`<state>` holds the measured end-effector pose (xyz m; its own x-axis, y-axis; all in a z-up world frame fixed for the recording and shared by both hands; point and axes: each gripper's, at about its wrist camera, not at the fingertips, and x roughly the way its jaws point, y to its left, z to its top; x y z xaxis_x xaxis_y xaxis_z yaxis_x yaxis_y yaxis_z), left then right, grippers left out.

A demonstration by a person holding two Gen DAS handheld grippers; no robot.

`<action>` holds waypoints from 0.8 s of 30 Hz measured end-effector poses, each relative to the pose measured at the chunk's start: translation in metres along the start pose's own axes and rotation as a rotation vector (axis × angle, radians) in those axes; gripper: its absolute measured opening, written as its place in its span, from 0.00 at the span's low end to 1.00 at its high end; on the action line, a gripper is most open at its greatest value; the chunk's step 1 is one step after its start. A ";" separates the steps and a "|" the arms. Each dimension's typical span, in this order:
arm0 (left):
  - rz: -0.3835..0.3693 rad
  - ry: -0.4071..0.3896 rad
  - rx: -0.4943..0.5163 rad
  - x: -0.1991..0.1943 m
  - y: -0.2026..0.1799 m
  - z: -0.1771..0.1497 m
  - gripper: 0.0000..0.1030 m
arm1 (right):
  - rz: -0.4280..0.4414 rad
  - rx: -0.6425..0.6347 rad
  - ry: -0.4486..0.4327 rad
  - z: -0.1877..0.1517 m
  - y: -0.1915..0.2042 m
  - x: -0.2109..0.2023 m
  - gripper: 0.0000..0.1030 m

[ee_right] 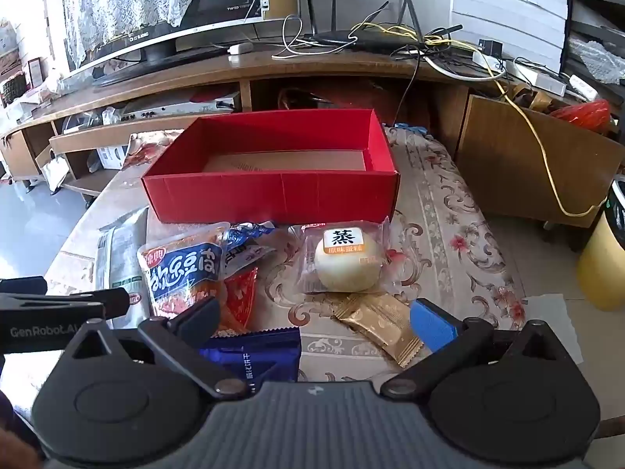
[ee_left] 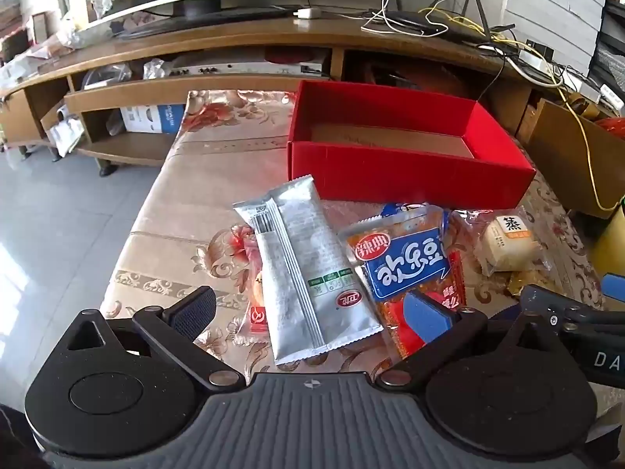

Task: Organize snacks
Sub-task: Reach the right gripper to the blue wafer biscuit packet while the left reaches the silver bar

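Red cardboard box (ee_left: 406, 172), open-topped and empty, stands at the far end of the floral-clothed worktop (ee_left: 168, 234).

Left wrist view: silver sachet (ee_left: 308, 269) lies seam-up toward the worktop's near left edge, partly over a small red-and-white packet (ee_left: 256, 318). Beside it, overlapping, a blue-labelled spicy snack bag (ee_left: 406, 265); further right, a clear-wrapped steamed cake (ee_left: 508, 246). Left claw (ee_left: 308, 312) hangs over the sachet's near end, jaws spread fully, nothing held. The right claw's black arm shows at the right margin.

Right wrist view: right claw (ee_right: 312, 324) likewise fully spread and empty, poised near the worktop's near edge. Between its jaws lie a dark blue biscuit packet (ee_right: 258, 355) and a gold wafer wrapper (ee_right: 381, 326), neither visible from the left. The steamed cake sits just beyond them, nearer the box. The small red-and-white packet is not visible here.

Step in hand: judged the start; all snacks remain outside the box. Next move calls for lowering a claw over one packet, closing, and carrying it into the box.
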<state>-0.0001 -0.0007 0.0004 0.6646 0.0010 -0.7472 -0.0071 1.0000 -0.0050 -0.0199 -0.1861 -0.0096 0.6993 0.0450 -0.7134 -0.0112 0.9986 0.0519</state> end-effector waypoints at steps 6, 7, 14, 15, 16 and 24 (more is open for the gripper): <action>-0.011 0.027 -0.032 0.004 0.007 -0.006 1.00 | 0.001 -0.009 0.018 0.001 0.000 0.002 1.00; -0.005 0.032 -0.025 0.006 0.008 -0.007 1.00 | -0.001 -0.012 0.021 -0.002 0.001 0.005 1.00; 0.008 0.058 -0.011 0.005 0.004 -0.005 1.00 | 0.002 -0.037 0.054 -0.005 0.008 0.006 1.00; 0.010 0.061 -0.011 0.005 0.004 -0.005 1.00 | 0.003 -0.041 0.057 -0.005 0.009 0.006 1.00; 0.013 0.064 -0.011 0.005 0.004 -0.005 1.00 | 0.003 -0.043 0.061 -0.005 0.009 0.007 1.00; 0.014 0.084 -0.013 0.008 0.005 -0.007 1.00 | 0.004 -0.053 0.087 -0.009 0.011 0.011 1.00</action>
<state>0.0005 0.0045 -0.0101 0.5993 0.0135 -0.8004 -0.0259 0.9997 -0.0025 -0.0186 -0.1745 -0.0230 0.6344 0.0489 -0.7715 -0.0531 0.9984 0.0196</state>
